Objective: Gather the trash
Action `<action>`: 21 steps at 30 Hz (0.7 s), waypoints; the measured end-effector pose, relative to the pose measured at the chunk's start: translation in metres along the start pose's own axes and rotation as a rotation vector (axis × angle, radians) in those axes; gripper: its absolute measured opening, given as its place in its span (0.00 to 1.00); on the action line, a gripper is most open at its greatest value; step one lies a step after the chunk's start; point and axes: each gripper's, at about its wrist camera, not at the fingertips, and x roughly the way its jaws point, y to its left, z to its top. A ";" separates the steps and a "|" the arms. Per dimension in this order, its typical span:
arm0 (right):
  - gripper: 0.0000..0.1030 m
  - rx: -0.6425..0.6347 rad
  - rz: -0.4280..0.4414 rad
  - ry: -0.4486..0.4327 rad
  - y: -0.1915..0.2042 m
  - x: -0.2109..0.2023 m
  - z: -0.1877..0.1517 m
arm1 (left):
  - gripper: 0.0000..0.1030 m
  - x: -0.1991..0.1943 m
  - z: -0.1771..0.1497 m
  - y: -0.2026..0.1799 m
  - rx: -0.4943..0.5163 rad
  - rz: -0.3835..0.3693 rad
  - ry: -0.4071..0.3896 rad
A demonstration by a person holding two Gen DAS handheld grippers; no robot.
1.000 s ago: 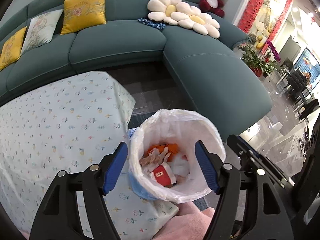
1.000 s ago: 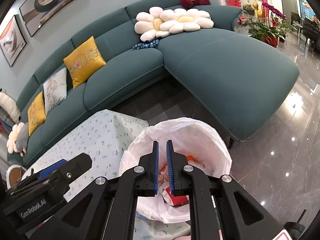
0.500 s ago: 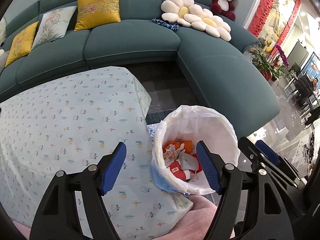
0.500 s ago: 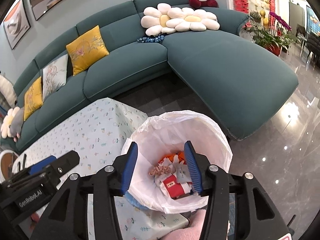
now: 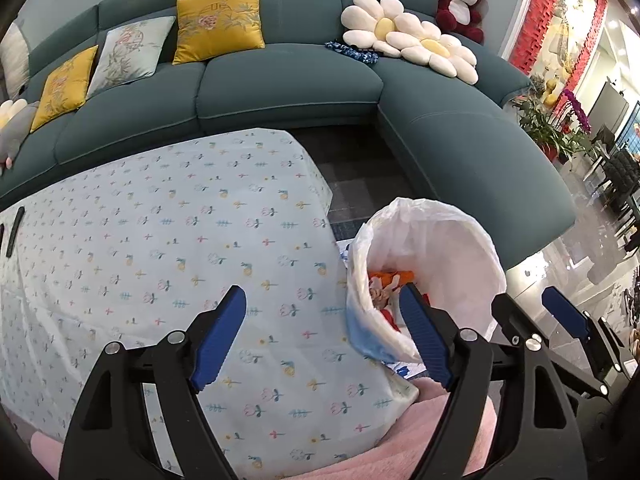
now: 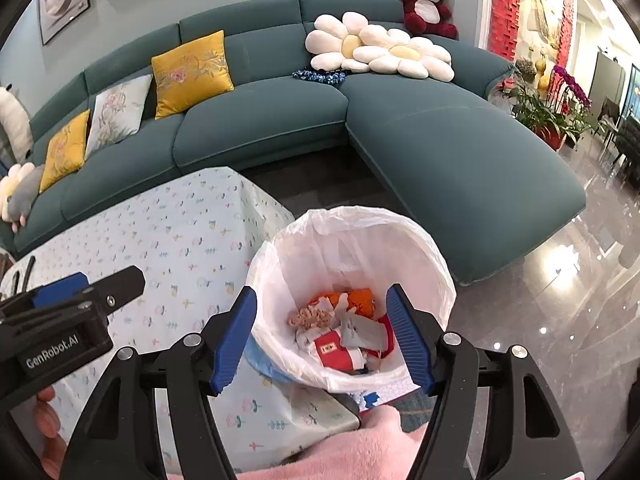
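The right gripper (image 6: 322,338) hangs over the trash bin (image 6: 436,264), its jaws opening with nothing pinched between them. The left gripper (image 5: 324,332) is also opening, empty, above the floral tablecloth (image 5: 168,240). The bin, lined with one white bag, stands just beside the table's corner and holds a heap of trash (image 6: 344,332): orange, red and white wrappers, too jumbled to count. Behind, one teal sofa (image 6: 260,120) carries three yellow cushions, one pale cushion, two daisy pillows (image 6: 380,52) and one red teddy bear (image 6: 424,4).
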 end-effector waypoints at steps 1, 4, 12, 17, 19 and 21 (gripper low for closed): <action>0.63 -0.003 0.002 0.004 0.001 0.000 -0.003 | 0.73 -0.001 -0.001 0.002 0.000 0.002 0.000; 0.63 -0.007 -0.001 0.011 0.003 -0.002 -0.010 | 0.74 -0.003 -0.007 0.005 0.004 0.012 0.000; 0.64 0.001 -0.014 0.028 0.003 -0.004 -0.022 | 0.80 -0.007 -0.020 0.009 0.006 0.037 -0.007; 0.64 0.002 -0.025 0.039 0.001 -0.004 -0.029 | 0.83 -0.007 -0.028 0.008 0.028 0.059 -0.015; 0.69 0.008 -0.025 0.042 0.000 -0.003 -0.031 | 0.85 -0.008 -0.030 0.006 0.039 0.066 -0.021; 0.72 0.014 -0.023 0.044 -0.001 -0.003 -0.033 | 0.86 -0.008 -0.032 0.004 0.050 0.069 -0.021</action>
